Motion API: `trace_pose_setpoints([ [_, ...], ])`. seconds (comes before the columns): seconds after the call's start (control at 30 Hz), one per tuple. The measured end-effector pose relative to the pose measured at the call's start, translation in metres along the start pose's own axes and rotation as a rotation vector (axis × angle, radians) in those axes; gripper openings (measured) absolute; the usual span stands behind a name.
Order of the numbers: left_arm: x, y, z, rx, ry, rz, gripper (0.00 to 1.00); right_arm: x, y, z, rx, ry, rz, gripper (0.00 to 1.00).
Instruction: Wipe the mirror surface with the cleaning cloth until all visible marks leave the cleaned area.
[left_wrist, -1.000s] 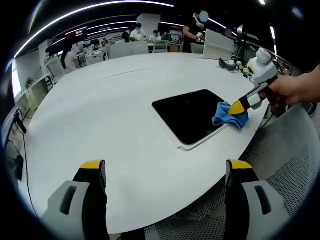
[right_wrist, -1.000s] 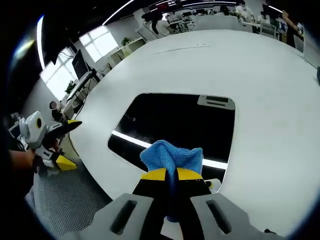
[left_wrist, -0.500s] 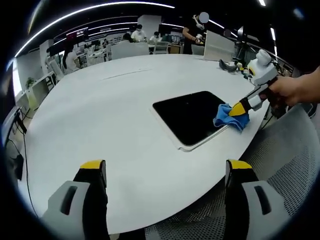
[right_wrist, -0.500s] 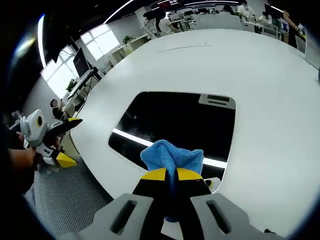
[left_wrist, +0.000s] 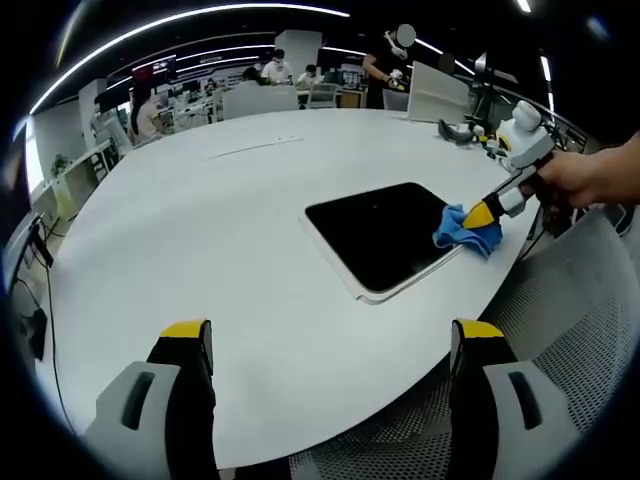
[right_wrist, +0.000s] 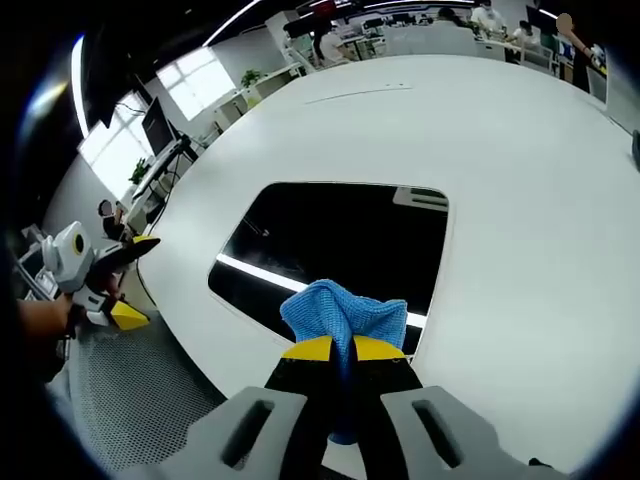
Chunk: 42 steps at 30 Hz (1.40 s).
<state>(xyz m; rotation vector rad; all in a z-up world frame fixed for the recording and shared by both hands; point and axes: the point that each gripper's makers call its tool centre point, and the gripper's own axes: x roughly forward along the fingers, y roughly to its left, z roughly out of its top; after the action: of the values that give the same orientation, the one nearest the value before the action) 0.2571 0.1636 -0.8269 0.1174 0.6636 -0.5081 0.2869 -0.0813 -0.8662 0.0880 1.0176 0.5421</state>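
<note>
A dark, frameless-looking mirror lay flat near the edge of a broad white counter in an open office; its glossy surface reflected a bright strip of ceiling light in the right gripper view, where the mirror took up the middle of the scene. The right gripper, its yellow-tipped jaws closed tight, clamped a bunched blue cleaning cloth; the cloth pressed down at the mirror's near edge. Seen from the left gripper view, the same right gripper, gripped by a person's hand, reached in from the right; the cleaning cloth sat on the mirror's corner closest to that hand. The left gripper hovered well apart from the mirror over the counter's rim, jaws spread wide and holding nothing; it also appeared at the far left of the right gripper view, beside a grey mesh chair. Another mesh chair seat showed just past the counter edge; people sat at distant desks in the background.
</note>
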Motion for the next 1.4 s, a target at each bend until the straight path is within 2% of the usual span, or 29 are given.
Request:
trace_pose_setpoints([
  [0.53, -0.001, 0.001, 0.001, -0.009, -0.004, 0.004, 0.97, -0.008, -0.017, -0.001, 0.000, 0.018, -0.041, 0.00],
  [0.7, -0.001, 0.003, 0.004, -0.012, -0.026, 0.017, 0.99, -0.007, -0.018, 0.001, 0.000, 0.021, -0.037, 0.00],
  [1.4, -0.002, 0.005, 0.007, -0.028, -0.043, 0.013, 0.99, 0.013, -0.042, 0.042, 0.014, 0.019, -0.067, 0.00],
])
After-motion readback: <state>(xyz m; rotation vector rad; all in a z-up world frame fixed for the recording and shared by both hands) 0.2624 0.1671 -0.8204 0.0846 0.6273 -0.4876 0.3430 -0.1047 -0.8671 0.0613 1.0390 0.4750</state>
